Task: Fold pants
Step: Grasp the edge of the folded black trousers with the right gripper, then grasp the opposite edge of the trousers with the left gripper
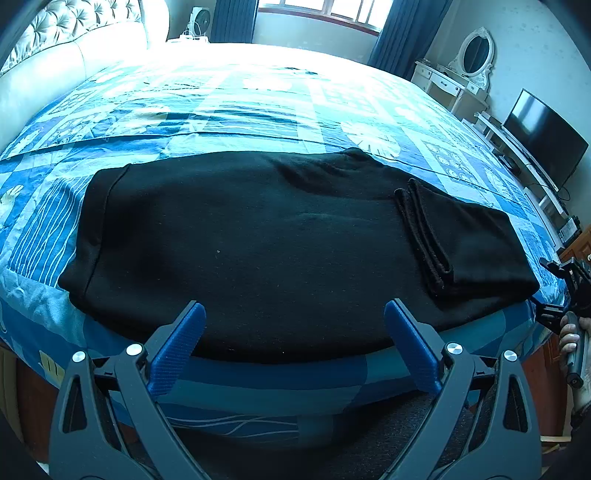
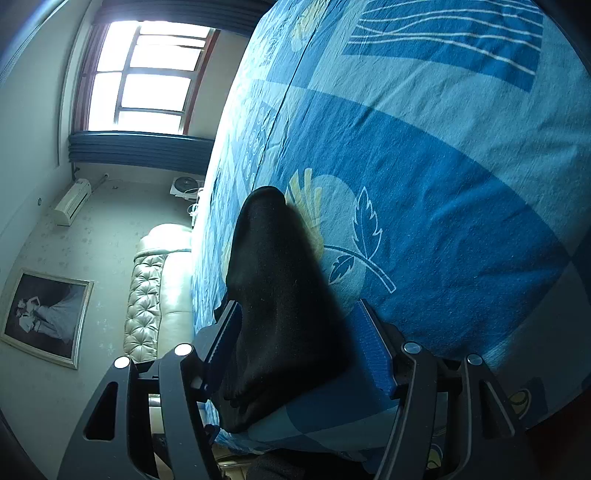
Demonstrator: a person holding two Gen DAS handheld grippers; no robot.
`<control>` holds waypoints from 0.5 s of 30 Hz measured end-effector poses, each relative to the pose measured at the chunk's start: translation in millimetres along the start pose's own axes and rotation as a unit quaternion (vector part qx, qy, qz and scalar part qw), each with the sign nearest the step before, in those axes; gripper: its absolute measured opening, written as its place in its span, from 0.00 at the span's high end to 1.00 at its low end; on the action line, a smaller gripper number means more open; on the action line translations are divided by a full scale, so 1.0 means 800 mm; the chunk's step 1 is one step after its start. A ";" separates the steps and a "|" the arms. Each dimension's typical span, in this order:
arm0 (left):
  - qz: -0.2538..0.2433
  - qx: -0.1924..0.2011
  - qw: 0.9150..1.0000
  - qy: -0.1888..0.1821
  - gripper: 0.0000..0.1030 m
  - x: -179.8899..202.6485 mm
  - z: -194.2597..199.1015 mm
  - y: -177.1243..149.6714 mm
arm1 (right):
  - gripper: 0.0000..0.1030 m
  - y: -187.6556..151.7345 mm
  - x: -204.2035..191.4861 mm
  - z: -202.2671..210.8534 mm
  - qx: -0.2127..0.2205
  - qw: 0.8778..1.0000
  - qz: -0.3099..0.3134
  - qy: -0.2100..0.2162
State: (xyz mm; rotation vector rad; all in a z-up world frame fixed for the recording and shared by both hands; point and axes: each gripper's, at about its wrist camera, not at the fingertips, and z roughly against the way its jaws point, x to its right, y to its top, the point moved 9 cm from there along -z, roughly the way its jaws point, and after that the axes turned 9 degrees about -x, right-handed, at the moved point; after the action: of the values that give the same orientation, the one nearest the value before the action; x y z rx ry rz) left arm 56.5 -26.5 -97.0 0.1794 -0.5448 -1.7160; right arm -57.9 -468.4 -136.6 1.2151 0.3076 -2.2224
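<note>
We see a bed [image 1: 258, 107] under a blue patterned cover, a bright window [image 1: 325, 11] with dark curtains [image 1: 402, 33], and a television [image 1: 543, 136] beside a white dressing table [image 1: 454, 85].

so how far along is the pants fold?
Done: the black pants lie flat on the bed, cuff end already folded back over the legs. In hand: the right gripper straddles the folded edge, jaws apart; the left gripper is open, holding nothing. Left: at least one more fold, probably.
</note>
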 end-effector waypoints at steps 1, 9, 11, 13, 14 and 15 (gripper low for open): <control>0.001 0.000 1.000 0.000 0.05 0.000 0.000 0.000 | 0.39 0.001 -0.004 0.006 0.012 1.000 0.011 -0.013; 0.004 -0.005 1.000 0.003 0.05 -0.005 -0.003 0.000 | 0.31 -0.035 -0.077 0.004 0.023 0.990 0.129 -0.053; 0.002 -0.004 1.000 0.007 0.05 -0.007 -0.003 0.001 | 0.28 -0.049 -0.086 -0.006 0.017 0.985 0.154 -0.072; -0.001 -0.001 1.000 0.011 0.05 -0.010 0.000 0.004 | 0.27 -0.059 -0.093 -0.016 0.007 0.979 0.181 -0.091; -0.001 0.002 1.000 0.011 0.05 -0.012 0.002 0.006 | 0.27 -0.062 -0.094 -0.019 0.006 0.976 0.192 -0.102; 0.000 0.005 1.000 0.010 0.05 -0.015 0.006 0.009 | 0.27 -0.064 -0.097 -0.022 0.005 0.973 0.203 -0.111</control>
State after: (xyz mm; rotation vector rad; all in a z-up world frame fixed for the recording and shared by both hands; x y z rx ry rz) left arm 63.7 -14.4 -92.0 0.2035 -0.5375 -1.7101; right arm -43.9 -389.5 -86.0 0.9244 -0.0414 -1.9733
